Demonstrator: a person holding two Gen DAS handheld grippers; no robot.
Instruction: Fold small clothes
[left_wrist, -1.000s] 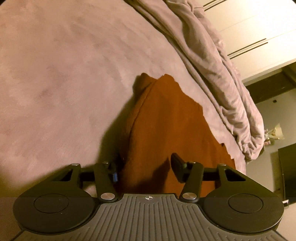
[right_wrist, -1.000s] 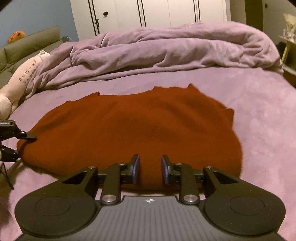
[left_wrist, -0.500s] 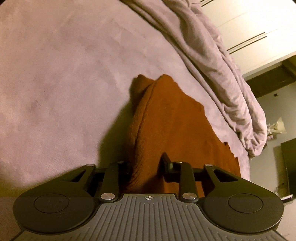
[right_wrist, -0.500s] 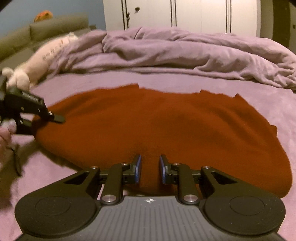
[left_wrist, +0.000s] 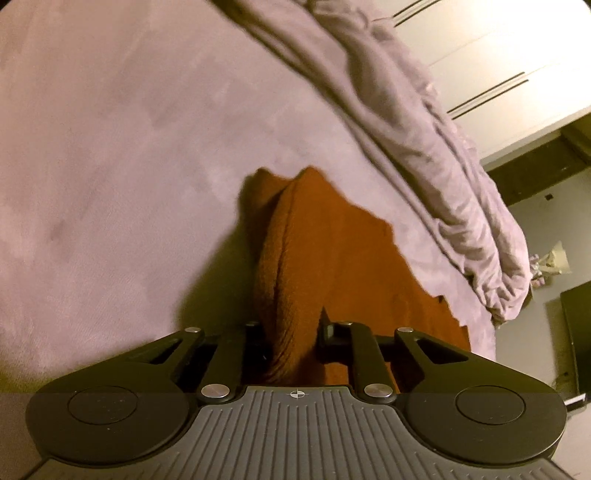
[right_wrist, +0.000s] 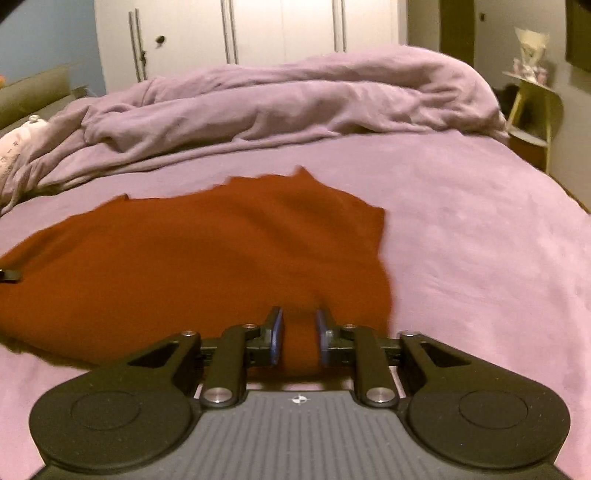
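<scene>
A rust-red knit garment (left_wrist: 351, 266) lies spread on the lilac bed sheet (left_wrist: 110, 147). My left gripper (left_wrist: 291, 325) has a thick fold of the garment's edge between its black fingers; its jaws are closing and the pads press the cloth. In the right wrist view the garment (right_wrist: 184, 258) stretches to the left. My right gripper (right_wrist: 299, 317) pinches the near hem close to the right corner between its blue pads, the jaws closing a little further. A tip of the left gripper's fingers (right_wrist: 9, 275) shows at the garment's far left end.
A rumpled lilac duvet (right_wrist: 295, 96) is heaped along the far side of the bed. White wardrobe doors (right_wrist: 258, 29) stand behind it. A pale chair (right_wrist: 535, 110) is at the right, and a plush toy (right_wrist: 14, 147) and sofa (right_wrist: 33, 92) at the left.
The left jaws have closed from wide apart onto the garment's folded edge. The right view swung left, then back right; its grip is now near the garment's right corner.
</scene>
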